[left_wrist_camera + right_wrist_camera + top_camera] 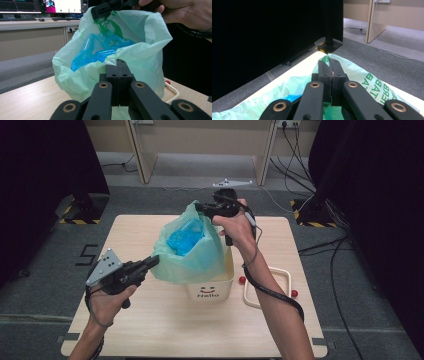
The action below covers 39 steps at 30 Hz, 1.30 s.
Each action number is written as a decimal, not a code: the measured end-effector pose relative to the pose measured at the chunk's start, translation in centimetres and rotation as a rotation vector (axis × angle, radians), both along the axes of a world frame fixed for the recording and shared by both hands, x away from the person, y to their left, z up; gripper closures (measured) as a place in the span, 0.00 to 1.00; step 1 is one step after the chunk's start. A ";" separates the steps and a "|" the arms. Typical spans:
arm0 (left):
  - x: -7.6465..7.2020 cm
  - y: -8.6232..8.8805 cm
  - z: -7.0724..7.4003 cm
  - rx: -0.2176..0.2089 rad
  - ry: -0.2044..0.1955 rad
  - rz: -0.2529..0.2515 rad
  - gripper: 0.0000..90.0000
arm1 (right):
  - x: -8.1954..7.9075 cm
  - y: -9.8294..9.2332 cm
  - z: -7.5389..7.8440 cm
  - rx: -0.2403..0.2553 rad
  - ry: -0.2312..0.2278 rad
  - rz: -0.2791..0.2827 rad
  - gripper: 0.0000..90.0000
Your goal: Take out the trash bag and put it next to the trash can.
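Note:
A pale green plastic bag [192, 257] stands open in a small white bin [212, 289] marked "Hello" at the table's middle. Crumpled blue plastic [184, 240] lies inside the bag. My left gripper [156, 260] is shut on the bag's near left rim [117, 53]. My right gripper [200, 207], held from above, is shut on the far rim at the top [324, 60]. Together they hold the bag's mouth [105, 47] stretched wide. The green printed lettering [378, 87] on the bag lies beside the right jaws.
A white tray frame [272, 287] lies right of the bin with two small red balls [242, 280] [294, 293] by it. Black curtains flank the table [150, 330]. Cables [345, 285] run over the grey floor at the right. Desk legs stand at the back.

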<state>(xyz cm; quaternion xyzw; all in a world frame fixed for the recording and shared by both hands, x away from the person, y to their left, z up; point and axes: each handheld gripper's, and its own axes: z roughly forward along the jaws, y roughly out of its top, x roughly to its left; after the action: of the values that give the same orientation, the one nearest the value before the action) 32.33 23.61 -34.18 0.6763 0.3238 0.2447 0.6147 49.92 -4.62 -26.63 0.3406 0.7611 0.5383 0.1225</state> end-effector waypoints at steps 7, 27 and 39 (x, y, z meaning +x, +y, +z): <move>0.1 1.7 0.4 0.003 0.009 0.024 1.00 | 0.2 1.8 0.6 0.000 0.000 0.025 1.00; -0.8 6.1 1.7 0.019 0.013 0.087 1.00 | 0.8 7.3 1.8 -0.024 0.000 0.076 1.00; -1.0 8.5 0.6 0.035 0.048 0.130 1.00 | 1.3 10.6 0.2 -0.060 0.031 0.090 0.99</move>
<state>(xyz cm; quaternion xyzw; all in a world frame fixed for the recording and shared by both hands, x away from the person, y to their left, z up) 31.30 32.08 -33.56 0.6701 0.3773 0.2734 0.5779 51.23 6.01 -26.43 0.3102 0.7934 0.5148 0.0966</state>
